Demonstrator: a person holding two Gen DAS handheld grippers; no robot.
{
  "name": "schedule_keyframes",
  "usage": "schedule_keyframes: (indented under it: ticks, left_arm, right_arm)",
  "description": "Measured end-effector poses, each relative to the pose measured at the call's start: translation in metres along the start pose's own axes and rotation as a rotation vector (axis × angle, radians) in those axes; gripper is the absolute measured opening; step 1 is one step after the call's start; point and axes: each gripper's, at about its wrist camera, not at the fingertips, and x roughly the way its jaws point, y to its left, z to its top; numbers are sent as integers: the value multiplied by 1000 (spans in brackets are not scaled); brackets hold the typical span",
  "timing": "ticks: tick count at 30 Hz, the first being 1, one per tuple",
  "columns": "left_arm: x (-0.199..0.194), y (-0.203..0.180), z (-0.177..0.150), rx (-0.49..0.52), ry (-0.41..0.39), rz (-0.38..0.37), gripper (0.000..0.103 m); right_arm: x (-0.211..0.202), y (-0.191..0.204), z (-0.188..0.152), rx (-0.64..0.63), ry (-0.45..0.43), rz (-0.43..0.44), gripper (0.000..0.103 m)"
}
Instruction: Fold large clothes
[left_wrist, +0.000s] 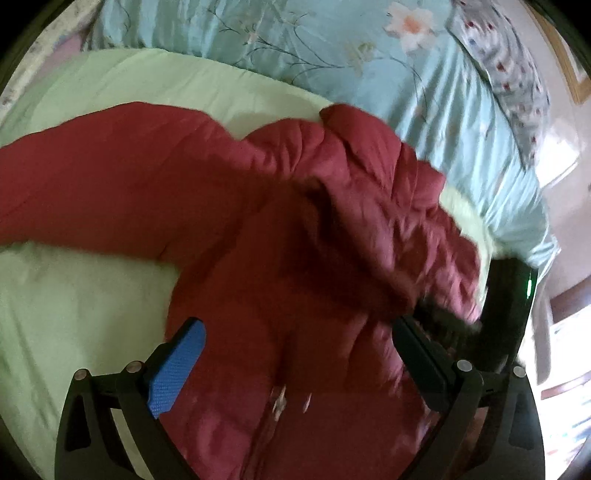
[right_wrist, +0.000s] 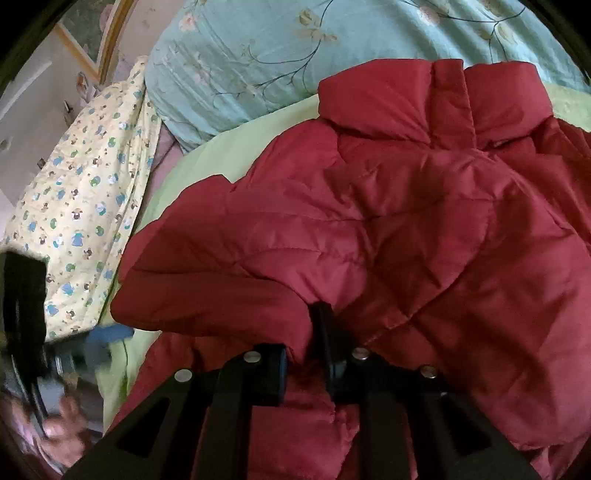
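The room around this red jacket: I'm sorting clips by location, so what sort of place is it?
Probably a bedroom: the red jacket lies on a green sheet, beside a floral teal quilt and a patterned yellow blanket.

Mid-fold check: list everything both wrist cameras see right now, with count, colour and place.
puffer jacket: one, dark red, spread on the green sheet, collar at the far end.
green sheet: one, pale green, under the jacket.
floral bedcover: one, light blue with flowers, beyond the sheet.
patterned quilt: one, pale yellow with small prints, at the bed's edge, left in the right wrist view.
dotted cloth: one, grey with coloured dots, upper right in the left wrist view.
left gripper: one, black with blue pads, open over the jacket.
right gripper: one, black, jaws nearly together around a jacket fold.
hand: one, blurred, lower left of right wrist view.
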Motion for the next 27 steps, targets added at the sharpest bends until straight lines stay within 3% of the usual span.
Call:
schedule_keyframes:
  ticks: [4,6,8,10,15,17,21,27]
  left_arm:
    - [32,7,35,-32,36,-95,102]
    - [48,12,48,-37,47,-131,97]
    - [61,14,59,-37,54,-149,72]
    - [68,20,65,-56,74,-174,58]
    - [69,18,74,-12,71,-180,45]
    - [60,16,71,-10,61,-184,21]
    - [59,16,65,27,43,-139,13]
    - [57,1,56,153,-51,60,10]
  right_arm:
    - [1,3,0,-8,-6,-3,18]
    - [1,3,-1,-11,-8,-7,18]
    - [2,2,-2,-9,-10,-9,18]
    - [2,3,-4,-20,-9,-20,19]
    - [1,11,-6,-69,-15,-57,21]
    - [1,12,-6,-72,-15,-64,21]
    - [-7,7,-7,-19,-11,-20,31]
    - [-46,-9,-14,96,-51,39,45]
